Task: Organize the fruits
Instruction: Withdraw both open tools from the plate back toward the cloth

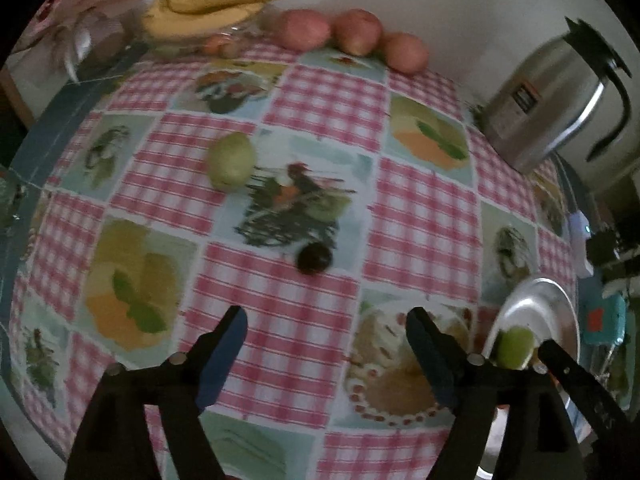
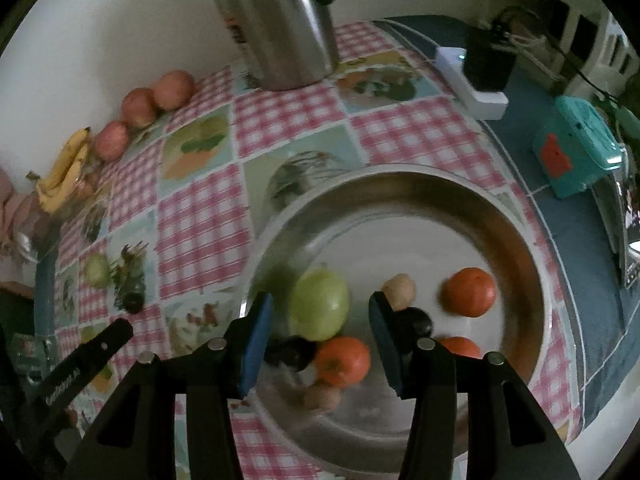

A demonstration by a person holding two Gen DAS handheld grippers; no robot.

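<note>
1. Progress, approx half: steel bowl (image 2: 520,248) holds a green fruit (image 2: 319,305), oranges, dark plums & small brown ones.
2. Left to do: green guava (image 1: 231,159) & dark plum (image 1: 314,258) lie mid-table; apples (image 1: 356,31) & bananas (image 1: 208,8) at the back wall.
3. Left gripper (image 1: 326,328): wide open, empty, near the plum.
4. Right gripper (image 2: 320,320): open, empty, over the bowl.
5. Room: open cloth around both fruits; kettle (image 1: 552,96) well apart.

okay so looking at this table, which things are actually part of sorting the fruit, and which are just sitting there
Part of the job:
metal bowl holding a green fruit, oranges and dark plums
loose green fruit and dark plum on the tablecloth
apples and bananas by the wall

Just lying about:
steel kettle
white power strip
teal box
</note>
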